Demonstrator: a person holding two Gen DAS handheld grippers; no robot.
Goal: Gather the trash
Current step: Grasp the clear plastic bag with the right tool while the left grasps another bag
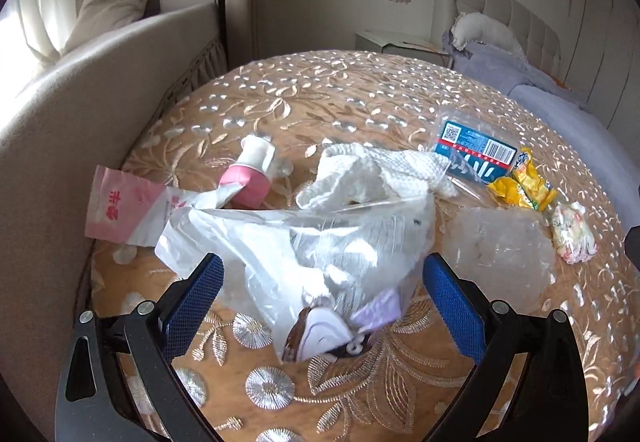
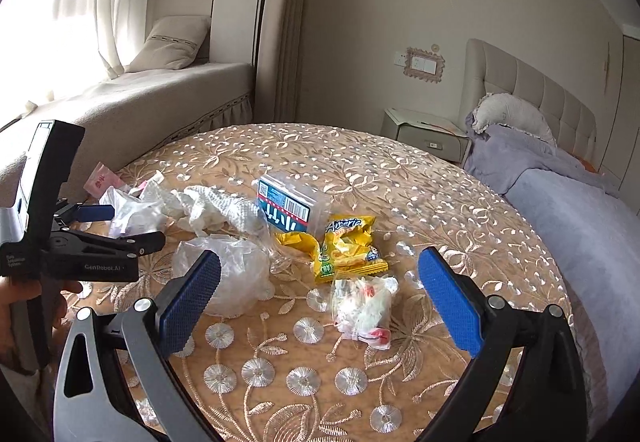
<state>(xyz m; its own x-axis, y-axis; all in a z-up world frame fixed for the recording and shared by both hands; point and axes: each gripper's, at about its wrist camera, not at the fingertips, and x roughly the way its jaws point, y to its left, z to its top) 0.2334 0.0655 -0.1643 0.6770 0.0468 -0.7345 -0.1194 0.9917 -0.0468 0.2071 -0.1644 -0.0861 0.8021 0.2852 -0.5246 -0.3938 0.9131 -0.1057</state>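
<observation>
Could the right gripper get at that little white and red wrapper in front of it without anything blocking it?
Probably yes. The right gripper is open, and the small wrapper lies between its fingers with bare tablecloth before it. The yellow packet lies close behind the wrapper, so a deep reach might catch that too.

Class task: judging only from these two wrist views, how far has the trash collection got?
Nothing looks collected yet: no bin shows. In hand: nothing gripped; the open left tool straddles the clear plastic bag, and the open right tool frames the small crumpled wrapper. Left on the embroidered tablecloth: yellow snack packet, blue barcoded pack, white paper towel, pink bottle.
</observation>
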